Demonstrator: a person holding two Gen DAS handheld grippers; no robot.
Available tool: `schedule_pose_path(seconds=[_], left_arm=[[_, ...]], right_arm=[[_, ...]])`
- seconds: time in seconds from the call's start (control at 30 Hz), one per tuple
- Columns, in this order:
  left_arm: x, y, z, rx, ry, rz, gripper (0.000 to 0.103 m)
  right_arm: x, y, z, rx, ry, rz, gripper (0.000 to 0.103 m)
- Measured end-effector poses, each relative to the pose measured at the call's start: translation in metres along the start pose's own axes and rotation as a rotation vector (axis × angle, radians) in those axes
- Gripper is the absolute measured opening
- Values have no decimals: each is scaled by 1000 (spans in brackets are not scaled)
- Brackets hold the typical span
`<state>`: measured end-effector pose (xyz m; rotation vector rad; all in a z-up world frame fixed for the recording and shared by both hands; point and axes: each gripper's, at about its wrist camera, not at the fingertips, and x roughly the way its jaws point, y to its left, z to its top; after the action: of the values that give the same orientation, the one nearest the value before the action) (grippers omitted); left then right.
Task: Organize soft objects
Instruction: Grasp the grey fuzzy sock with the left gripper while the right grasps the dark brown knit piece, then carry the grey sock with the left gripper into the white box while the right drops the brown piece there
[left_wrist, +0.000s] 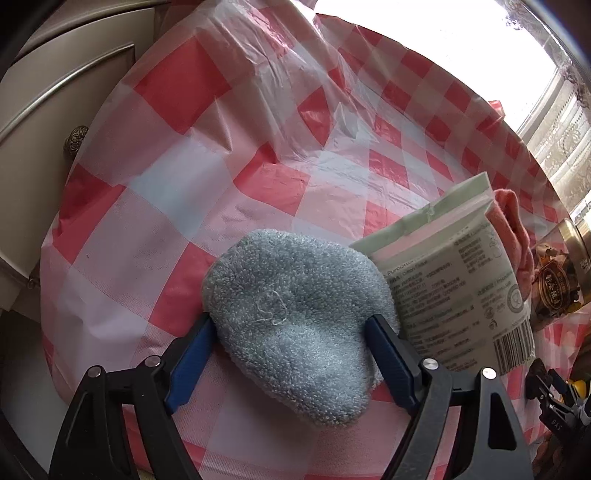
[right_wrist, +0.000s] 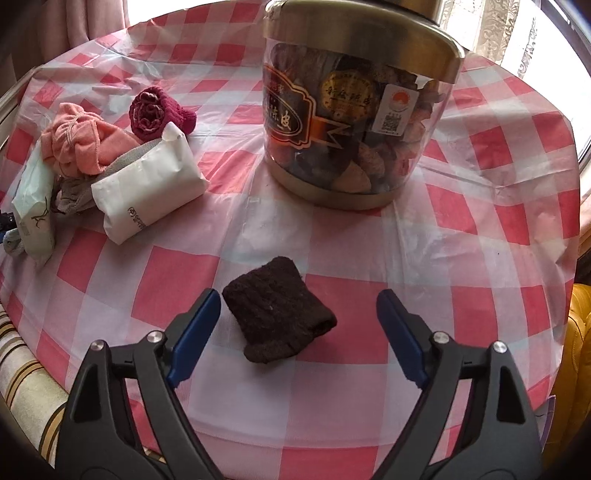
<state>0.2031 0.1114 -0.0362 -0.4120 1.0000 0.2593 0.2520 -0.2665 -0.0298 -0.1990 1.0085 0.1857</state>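
A fluffy grey-blue cloth (left_wrist: 295, 314) lies on the red-and-white checked table cover between the wide-apart blue pads of my left gripper (left_wrist: 291, 325); I cannot tell whether the pads press it. My right gripper (right_wrist: 297, 304) is open, with a folded dark brown knit cloth (right_wrist: 279, 312) on the cover between its fingers, untouched. At the left of the right wrist view lies a pile: a pink cloth (right_wrist: 79, 142), a rolled maroon cloth (right_wrist: 159, 110), a white tissue pack (right_wrist: 147, 188) and a pale green tissue pack (right_wrist: 33, 210), which also shows in the left wrist view (left_wrist: 454, 280).
A large clear jar (right_wrist: 354, 122) with a gold lid and dried contents stands behind the brown cloth. A cream cabinet (left_wrist: 55, 103) with a knob borders the table on the left. A bright window (left_wrist: 443, 29) is behind. A yellow cushion (right_wrist: 576, 354) is at the right edge.
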Motion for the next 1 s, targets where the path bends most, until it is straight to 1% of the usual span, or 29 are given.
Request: schedule_pose_path(seconds=[0.07, 0.1, 0.13, 0.17, 0.2, 0.27, 0.3, 0.33, 0.37, 0.47, 0.6, 0.7, 0.9, 1.0], left_arm=[[2, -6, -1, 32, -3, 11, 81], [2, -8, -1, 46, -5, 13, 78], [3, -11, -1, 62, -8, 19, 72], [3, -13, -1, 72, -10, 21, 66], [3, -14, -2, 82, -13, 18, 63], [3, -17, -3, 98, -19, 5, 45], [2, -18, -3, 104, -21, -5, 42], [2, -18, -3, 107, -22, -16, 35], [0, -18, -4, 106, -28, -21, 30], [-6, -13, -5, 82, -49, -18, 25], [-18, -3, -9, 32, -76, -20, 24], [-28, 0, -12, 19, -95, -26, 23], [-50, -2, -24, 25, -146, -48, 23], [-64, -8, -28, 41, -180, -43, 23]], right_arm=[[5, 1, 0, -4, 17, 4, 73], [5, 0, 0, 1, 13, 16, 72], [5, 0, 0, 2, 13, 24, 66], [5, 0, 0, 0, 10, 42, 57], [5, 2, 0, -4, 8, 57, 53], [3, 5, -1, -19, 2, 57, 42], [3, 6, -1, -23, 1, 59, 39], [2, 7, -2, -24, 1, 59, 35], [0, 8, -3, -23, 1, 61, 34], [-4, 7, -7, -10, -3, 74, 32], [-13, 5, -12, 2, -12, 82, 32], [-21, 5, -18, 6, -19, 84, 32], [-39, 10, -28, -7, -52, 86, 32], [-49, 10, -32, -8, -68, 92, 31]])
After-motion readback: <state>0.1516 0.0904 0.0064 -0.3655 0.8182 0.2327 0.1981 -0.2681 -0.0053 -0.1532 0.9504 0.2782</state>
